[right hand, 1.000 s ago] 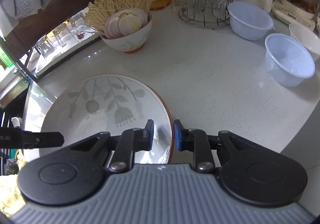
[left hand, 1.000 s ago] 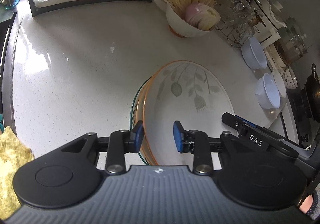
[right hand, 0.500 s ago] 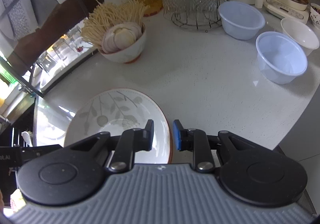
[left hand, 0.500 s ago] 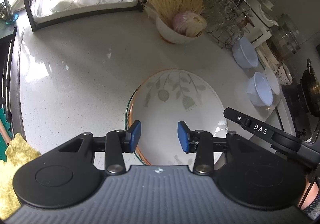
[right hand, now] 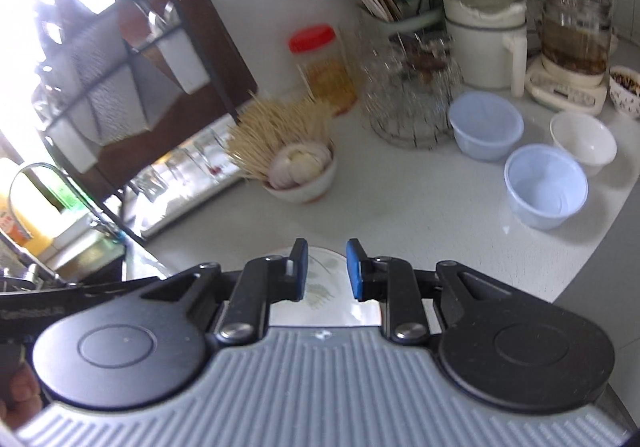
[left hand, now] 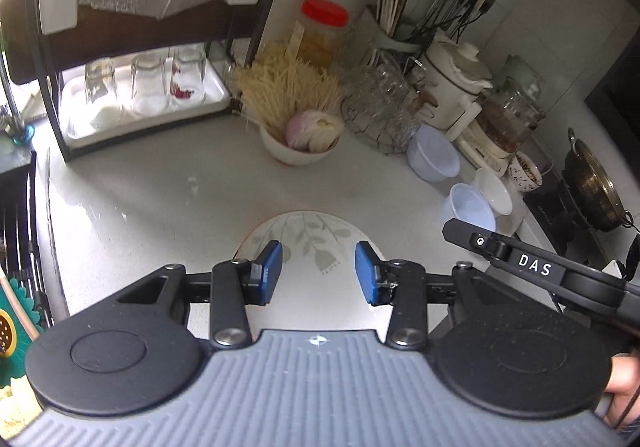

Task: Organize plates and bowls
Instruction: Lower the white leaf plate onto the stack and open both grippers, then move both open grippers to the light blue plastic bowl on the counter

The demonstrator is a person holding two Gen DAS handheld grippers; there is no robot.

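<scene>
Leaf-patterned plate (left hand: 316, 243) is lying on the countertop (left hand: 160, 199) under my spread left gripper (left hand: 318, 273), now lifting away, while my right gripper (right hand: 327, 271), newly parted, is rising too, meaning it's placed.

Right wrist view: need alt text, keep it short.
The open right gripper hangs above a leaf-patterned plate on a white counter, its blue fingertips apart and holding nothing. Beyond sit a bowl of noodles and sliced onion, two pale blue bowls, a white bowl and a red-lidded jar.
</scene>
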